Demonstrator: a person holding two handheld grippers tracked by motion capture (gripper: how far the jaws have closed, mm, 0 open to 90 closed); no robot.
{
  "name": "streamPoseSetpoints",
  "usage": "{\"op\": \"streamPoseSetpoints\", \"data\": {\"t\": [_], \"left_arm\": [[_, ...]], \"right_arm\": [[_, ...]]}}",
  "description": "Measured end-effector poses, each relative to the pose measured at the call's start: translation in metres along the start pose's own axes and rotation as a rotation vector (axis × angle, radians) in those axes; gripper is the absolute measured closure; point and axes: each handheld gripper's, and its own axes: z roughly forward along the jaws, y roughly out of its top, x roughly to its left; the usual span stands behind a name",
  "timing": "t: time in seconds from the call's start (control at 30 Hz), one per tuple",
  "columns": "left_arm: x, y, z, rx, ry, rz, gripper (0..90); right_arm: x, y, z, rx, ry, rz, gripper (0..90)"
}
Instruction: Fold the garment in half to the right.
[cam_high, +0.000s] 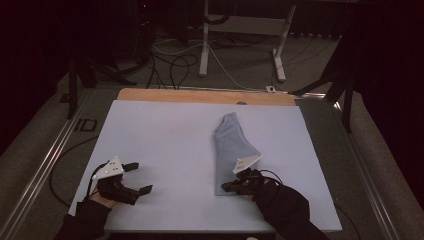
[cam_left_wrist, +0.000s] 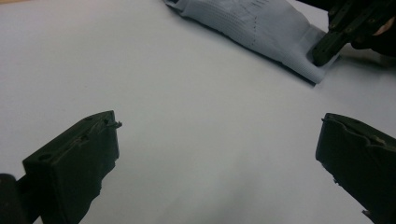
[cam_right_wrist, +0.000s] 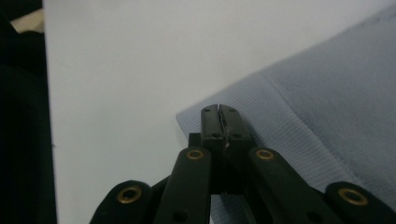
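Left gripper (cam_high: 135, 177): jaws wide apart, nothing between them, parked on pale lavender table mat (cam_high: 165, 145) near front-left corner, likely waiting clear of work.

Folded pale blue ribbed cloth (cam_high: 230, 150): lies right of mat centre, long axis running front to back.

Right gripper (cam_high: 227, 187): jaws pressed together at cloth's near corner hem, apparently pinching it; likely to lift or fold.

Path between grippers bare. Floor cables (cam_high: 175, 65), white desk legs (cam_high: 205, 45) beyond table.
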Motion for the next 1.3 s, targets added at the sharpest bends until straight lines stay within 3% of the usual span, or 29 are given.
{"op": "streamPoseSetpoints", "data": {"t": [0.17,0.33,0.8,0.9,0.93,1.1,1.3], "left_arm": [[0.000,0.000,-0.001,-0.003,0.005,-0.002,0.5],[0.001,0.001,-0.002,-0.006,0.003,-0.002,0.5],[0.001,0.001,-0.003,0.000,0.007,0.006,0.5],[0.001,0.001,-0.004,-0.005,0.007,-0.001,0.5],[0.001,0.001,-0.004,-0.001,0.007,0.004,0.5],[0.001,0.001,-0.004,-0.002,0.005,0.004,0.5],[0.001,0.001,-0.005,-0.001,0.009,-0.001,0.5]], "right_arm": [[-0.001,0.008,-0.013,-0.054,-0.011,-0.001,89.7],[-0.007,0.013,-0.024,-0.114,-0.042,0.010,77.8],[-0.020,0.028,-0.039,-0.215,-0.067,0.035,23.2],[-0.023,0.030,-0.041,-0.226,-0.037,0.042,10.3],[-0.025,0.031,-0.042,-0.235,-0.015,0.049,9.7],[-0.028,0.033,-0.046,-0.246,-0.042,0.032,9.1],[-0.028,0.028,-0.048,-0.263,-0.104,0.011,9.1]]}}
